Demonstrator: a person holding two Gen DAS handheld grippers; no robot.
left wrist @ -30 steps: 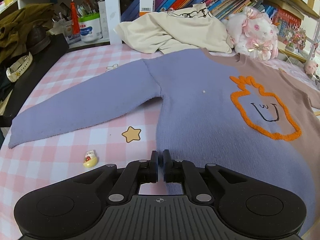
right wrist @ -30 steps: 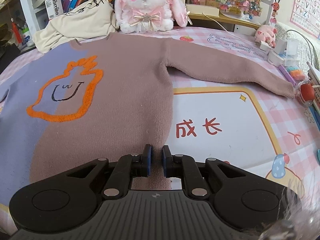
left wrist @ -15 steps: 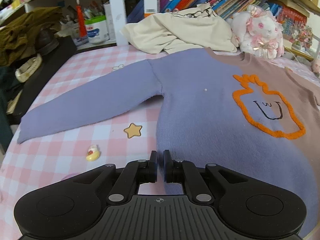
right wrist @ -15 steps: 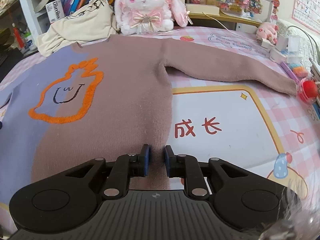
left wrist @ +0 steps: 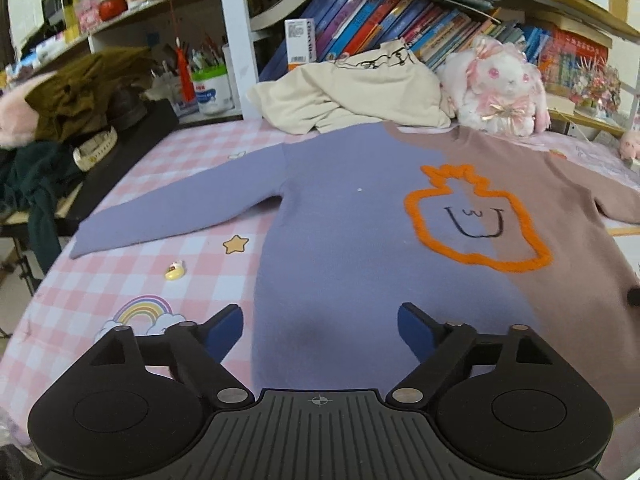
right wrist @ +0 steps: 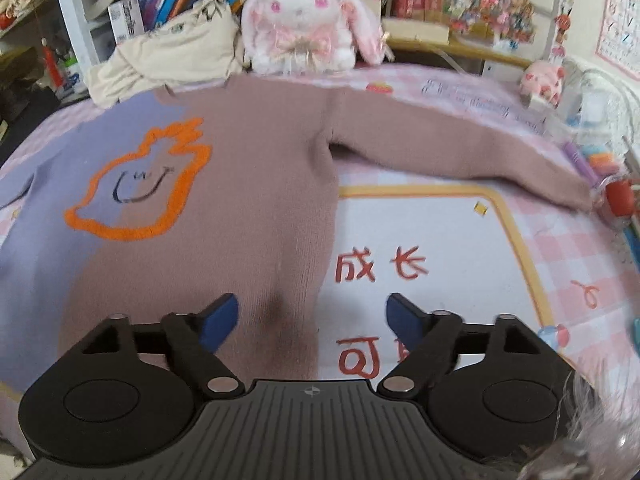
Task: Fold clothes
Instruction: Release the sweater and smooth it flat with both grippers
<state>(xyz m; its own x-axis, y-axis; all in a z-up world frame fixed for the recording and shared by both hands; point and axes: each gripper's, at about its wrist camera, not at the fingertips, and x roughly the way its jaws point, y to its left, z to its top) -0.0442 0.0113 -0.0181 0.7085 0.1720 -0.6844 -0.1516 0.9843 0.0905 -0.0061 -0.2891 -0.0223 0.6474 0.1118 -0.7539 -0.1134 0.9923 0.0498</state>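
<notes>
— What do you have on the left camera?

— I count one sweater [left wrist: 360, 240] spread flat on the pink checked tablecloth [left wrist: 132, 280], one cream garment [left wrist: 360, 96] bunched behind its collar, and one plush rabbit [left wrist: 496, 88] beside that. My left gripper [left wrist: 320, 330] is opening, its two blue pads [left wrist: 224, 328] far apart and pressing on nothing. The sweater's lower edge lies between and just ahead of them; its side edge runs close to the left-hand pad.

— How does it look?

— Lilac on this half, dusty brown on the other, with an orange outlined figure [left wrist: 476, 220] on the chest carrying a small drawn face. The lilac sleeve [left wrist: 180, 212] stretches out sideways toward the table's edge.

— And the right camera?

— Same single sweater [right wrist: 248, 200], same single rabbit [right wrist: 300, 20]. My right gripper [right wrist: 312, 322] is opening too, gripping nothing. The brown hem sits between the pads, nearer the left-hand one; the other hangs over the printed white panel [right wrist: 420, 232]. The brown sleeve [right wrist: 460, 152] reaches off to the right.
</notes>
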